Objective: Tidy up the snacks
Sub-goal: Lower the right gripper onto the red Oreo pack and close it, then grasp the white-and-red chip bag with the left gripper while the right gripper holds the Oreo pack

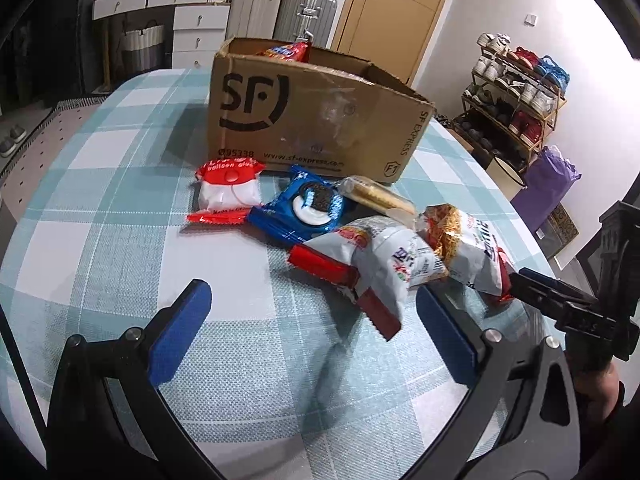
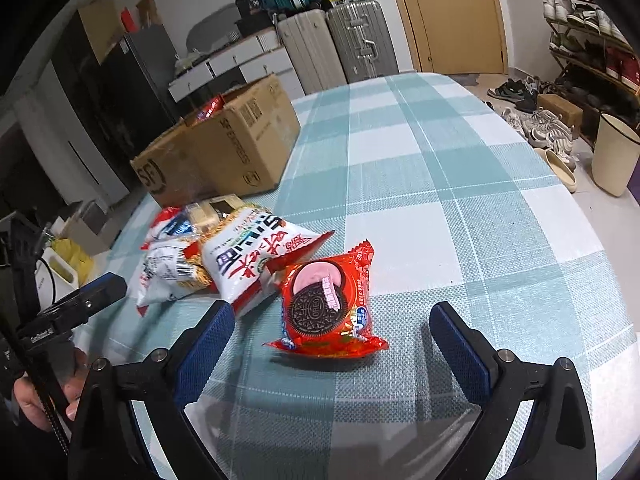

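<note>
The brown cardboard box [image 1: 312, 120] says "SF", "SF EXPRESS", "95338" and "www.sf-express.com". The red and white snack bag [image 1: 226, 192] says "balloon". The red cookie packet [image 2: 328, 308] shows a cookie stamped "OREO".

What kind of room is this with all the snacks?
Probably a room in someone's home, maybe by the entrance. There is a shoe rack full of shoes, suitcases against the wall beside a wooden door, and a table with a checked cloth.
</note>
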`<state>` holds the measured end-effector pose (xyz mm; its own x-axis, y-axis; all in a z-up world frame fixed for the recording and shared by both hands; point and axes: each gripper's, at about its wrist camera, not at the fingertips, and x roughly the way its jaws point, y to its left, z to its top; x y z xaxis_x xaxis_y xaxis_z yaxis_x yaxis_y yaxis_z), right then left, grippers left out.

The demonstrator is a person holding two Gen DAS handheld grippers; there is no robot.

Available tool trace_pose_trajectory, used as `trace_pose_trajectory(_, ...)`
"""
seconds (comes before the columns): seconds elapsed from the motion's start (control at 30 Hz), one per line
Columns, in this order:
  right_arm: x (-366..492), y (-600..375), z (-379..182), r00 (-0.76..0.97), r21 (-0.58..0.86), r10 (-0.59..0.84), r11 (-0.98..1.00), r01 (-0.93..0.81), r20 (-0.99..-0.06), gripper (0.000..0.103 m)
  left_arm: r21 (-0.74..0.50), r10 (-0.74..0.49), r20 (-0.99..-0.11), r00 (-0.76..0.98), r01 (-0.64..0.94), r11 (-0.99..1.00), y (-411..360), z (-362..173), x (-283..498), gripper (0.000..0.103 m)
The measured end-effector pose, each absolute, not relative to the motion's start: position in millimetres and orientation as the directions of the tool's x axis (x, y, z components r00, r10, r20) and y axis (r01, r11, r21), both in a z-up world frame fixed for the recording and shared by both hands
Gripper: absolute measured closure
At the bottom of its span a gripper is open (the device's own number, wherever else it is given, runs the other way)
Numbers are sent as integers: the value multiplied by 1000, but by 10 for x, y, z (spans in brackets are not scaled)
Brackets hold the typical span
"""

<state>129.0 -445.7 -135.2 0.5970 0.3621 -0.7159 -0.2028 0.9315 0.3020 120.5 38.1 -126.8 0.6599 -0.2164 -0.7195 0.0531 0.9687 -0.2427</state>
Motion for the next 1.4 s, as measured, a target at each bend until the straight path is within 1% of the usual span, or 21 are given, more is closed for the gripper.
trace_pose_trajectory(0.03, 1311, -4445, -1366, 592, 299, 360, 932, -204, -721, 14, -245, -217, -722, 657, 50, 968, 397, -1286, 1223, 1)
trace_pose_trajectory(0.07, 1328, -4427, -1386, 584, 292, 356, 934, -205, -730, 26, -248, -218, -725, 654, 47, 968, 410, -1303, 1243, 1)
trace_pose_trajectory(0.1, 1338, -4409, -1395, 584, 273, 342, 940, -206, -736, 27, -248, -216, -727, 652, 44, 968, 421, -1313, 1252, 1)
trace_pose_trajectory(0.13, 1342, -4389, -1393, 585, 256, 333, 943, -213, -740, 38, -248, -214, -728, 652, 40, 968, 431, -1321, 1260, 1)
trace_pose_trajectory(0.17, 1350, -4359, -1403, 578, 237, 326, 945, -225, -748, 51, -250, -214, -728, 652, 39, 968, 441, -1326, 1274, 1)
trace_pose_trajectory(0.23, 1338, -4327, -1410, 577, 214, 320, 945, -246, -752, 57, -248, -211, -728, 653, 36, 968, 447, -1329, 1273, 1)
trace_pose_trajectory(0.67, 1154, -4463, -1320, 604, 266, 361, 933, -244, -711, 58, -270, -242, -743, 624, 51, 961, 366, -1367, 1292, 1)
trace_pose_trajectory(0.93, 1077, -4480, -1246, 630, 278, 377, 926, -254, -679, 58, -264, -256, -735, 628, 83, 961, 231, -1306, 1315, 1)
trace_pose_trajectory(1.17, 1034, -4509, -1232, 635, 285, 384, 923, -258, -670, 58, -288, -287, -748, 598, 97, 953, 109, -1320, 1465, 1)
trace_pose_trajectory(1.4, 1019, -4556, -1244, 640, 294, 388, 921, -254, -663, 58, -314, -298, -756, 583, 77, 946, 26, -1372, 1675, 1)
